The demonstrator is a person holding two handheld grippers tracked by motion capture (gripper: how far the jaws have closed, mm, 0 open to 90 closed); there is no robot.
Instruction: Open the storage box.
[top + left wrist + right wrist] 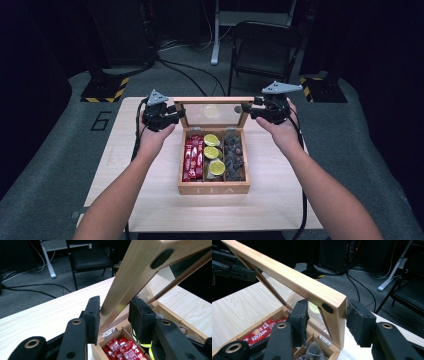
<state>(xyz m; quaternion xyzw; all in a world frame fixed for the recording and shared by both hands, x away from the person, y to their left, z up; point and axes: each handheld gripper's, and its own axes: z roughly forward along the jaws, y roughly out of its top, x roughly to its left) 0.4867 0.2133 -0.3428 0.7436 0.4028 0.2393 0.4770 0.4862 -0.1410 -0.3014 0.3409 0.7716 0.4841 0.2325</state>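
On a pale wooden table (125,165) sits a wooden tea box (213,189), centred in front of the person, its glass-paned lid (213,100) raised upright at the far edge. Each hand holds one gripper at a side of that lid — likely steadying it so it neither drops shut nor swings too far back. The left gripper (113,315) has its jaws spread a little wider than the lid's left frame rail, which passes between the pads with a small gap on either side. The right gripper (327,316) likewise straddles the lid's right corner, jaws parted and not pinching the wood. Two grippers, one lid, one box.

Inside are three compartments side by side: red sachets (193,157) in the left one — several, too tightly packed to count — three round yellow-green packets (213,153) in the middle one, and a heap of dark tea bags (234,152) in the right one. Beyond the table stands one folding chair (262,45).
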